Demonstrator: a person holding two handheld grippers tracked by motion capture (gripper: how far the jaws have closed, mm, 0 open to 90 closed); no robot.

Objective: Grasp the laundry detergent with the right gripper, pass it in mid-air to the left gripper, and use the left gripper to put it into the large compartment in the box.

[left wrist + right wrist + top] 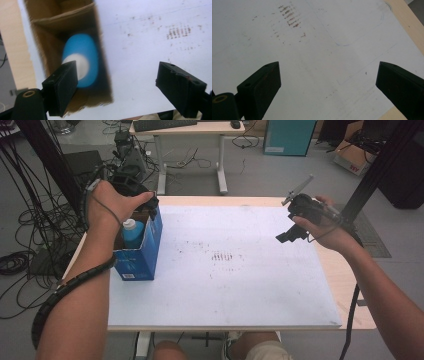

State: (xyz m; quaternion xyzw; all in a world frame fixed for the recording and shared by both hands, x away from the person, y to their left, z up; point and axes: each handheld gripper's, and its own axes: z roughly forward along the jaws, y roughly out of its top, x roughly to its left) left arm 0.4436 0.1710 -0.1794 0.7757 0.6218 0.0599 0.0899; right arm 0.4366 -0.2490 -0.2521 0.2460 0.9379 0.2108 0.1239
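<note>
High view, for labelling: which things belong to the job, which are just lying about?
In the job:
blue bottle with a white cap, standing in the box
blue box
left gripper, above the box

Lying about:
keyboard
floor cables
teal bin

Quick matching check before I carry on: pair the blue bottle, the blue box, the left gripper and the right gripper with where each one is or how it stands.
1 blue bottle
2 blue box
3 left gripper
4 right gripper

a open over bare white sheet, right side
b stands on the table's left part
c upright inside the box
d open, above the box

Pairs: 1-c, 2-b, 3-d, 4-a
</note>
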